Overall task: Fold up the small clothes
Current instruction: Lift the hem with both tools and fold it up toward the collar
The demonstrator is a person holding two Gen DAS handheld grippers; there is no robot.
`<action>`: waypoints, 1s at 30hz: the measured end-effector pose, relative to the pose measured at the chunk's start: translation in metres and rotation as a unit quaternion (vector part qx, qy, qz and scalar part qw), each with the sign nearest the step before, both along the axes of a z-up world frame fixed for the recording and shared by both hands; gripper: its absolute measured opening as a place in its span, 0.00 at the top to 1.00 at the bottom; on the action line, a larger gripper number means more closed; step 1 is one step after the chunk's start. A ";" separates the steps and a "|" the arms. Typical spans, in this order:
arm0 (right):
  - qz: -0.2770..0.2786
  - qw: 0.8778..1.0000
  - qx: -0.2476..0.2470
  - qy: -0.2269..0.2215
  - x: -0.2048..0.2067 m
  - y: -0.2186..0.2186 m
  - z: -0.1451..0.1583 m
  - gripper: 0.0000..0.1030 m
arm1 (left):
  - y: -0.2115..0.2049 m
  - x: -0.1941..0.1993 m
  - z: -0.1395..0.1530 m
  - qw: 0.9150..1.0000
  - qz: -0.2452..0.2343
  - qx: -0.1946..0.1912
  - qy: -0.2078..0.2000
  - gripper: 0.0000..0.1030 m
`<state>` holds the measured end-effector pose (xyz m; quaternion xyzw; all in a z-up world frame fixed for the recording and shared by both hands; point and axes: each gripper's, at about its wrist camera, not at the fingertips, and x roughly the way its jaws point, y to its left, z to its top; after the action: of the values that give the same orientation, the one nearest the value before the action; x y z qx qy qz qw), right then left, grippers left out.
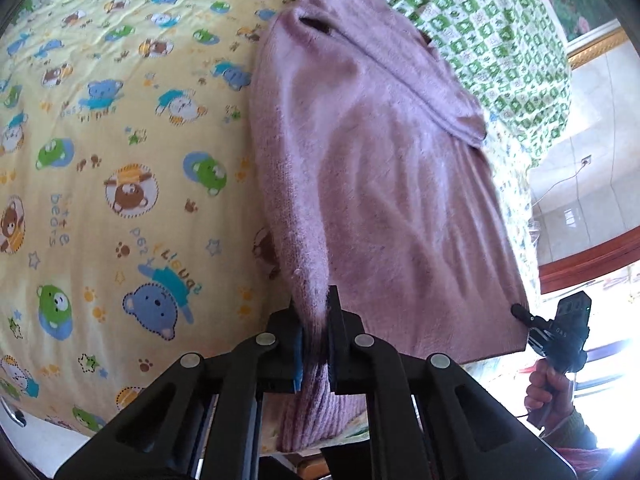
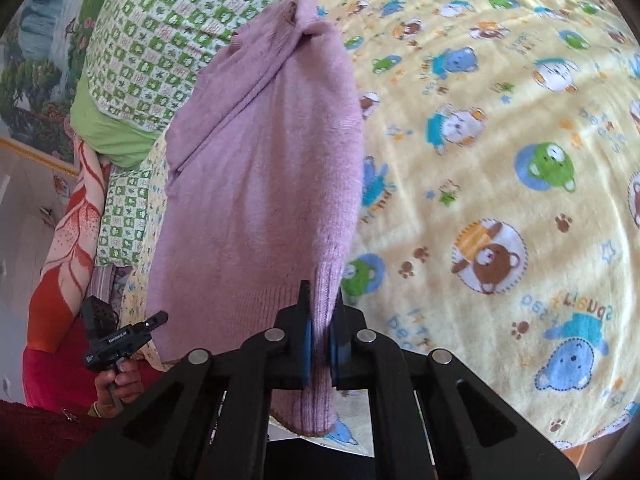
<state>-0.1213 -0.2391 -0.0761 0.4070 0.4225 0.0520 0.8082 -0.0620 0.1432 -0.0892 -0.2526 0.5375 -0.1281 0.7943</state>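
A lilac knitted sweater (image 1: 392,200) lies lengthwise on a yellow bear-print blanket (image 1: 120,160), one sleeve folded across its back. My left gripper (image 1: 315,320) is shut on one corner of the ribbed hem. My right gripper (image 2: 320,312) is shut on the other hem corner of the sweater (image 2: 260,184). The right gripper also shows in the left wrist view (image 1: 524,316) at the sweater's far hem corner. The left gripper shows in the right wrist view (image 2: 158,320) at the hem's left corner. The hem end hangs lifted off the blanket (image 2: 500,160).
A green checked quilt (image 1: 480,28) is bunched beyond the sweater's collar end. A red and orange patterned blanket (image 2: 68,240) hangs at the bed's side. The bed edge runs just under both grippers. A tiled wall (image 1: 592,208) lies past the bed.
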 end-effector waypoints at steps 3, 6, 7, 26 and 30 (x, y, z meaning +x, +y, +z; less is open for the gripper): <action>0.012 1.000 0.006 -0.021 0.004 0.002 0.012 0.93 | 0.003 0.001 0.012 1.000 0.003 -0.012 -0.017 0.94; 0.015 0.999 0.017 -0.042 0.007 0.001 0.022 0.93 | 0.004 0.006 0.024 0.999 0.011 -0.023 -0.029 0.94; 0.015 0.999 0.018 -0.046 0.009 0.000 0.026 0.93 | 0.005 0.010 0.028 0.999 0.014 -0.024 -0.033 0.94; -0.023 0.989 0.016 -0.144 0.163 -0.051 0.096 0.93 | 0.008 0.188 0.108 0.988 0.073 -0.007 -0.133 0.94; -0.032 0.988 0.012 -0.149 0.206 -0.068 0.105 0.93 | 0.007 0.235 0.113 0.987 0.083 0.000 -0.137 0.93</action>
<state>0.0845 -0.3068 0.0285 0.4177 0.2837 0.0912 0.8584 0.1728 0.1498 0.0238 -0.2769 0.4009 -0.0951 0.8681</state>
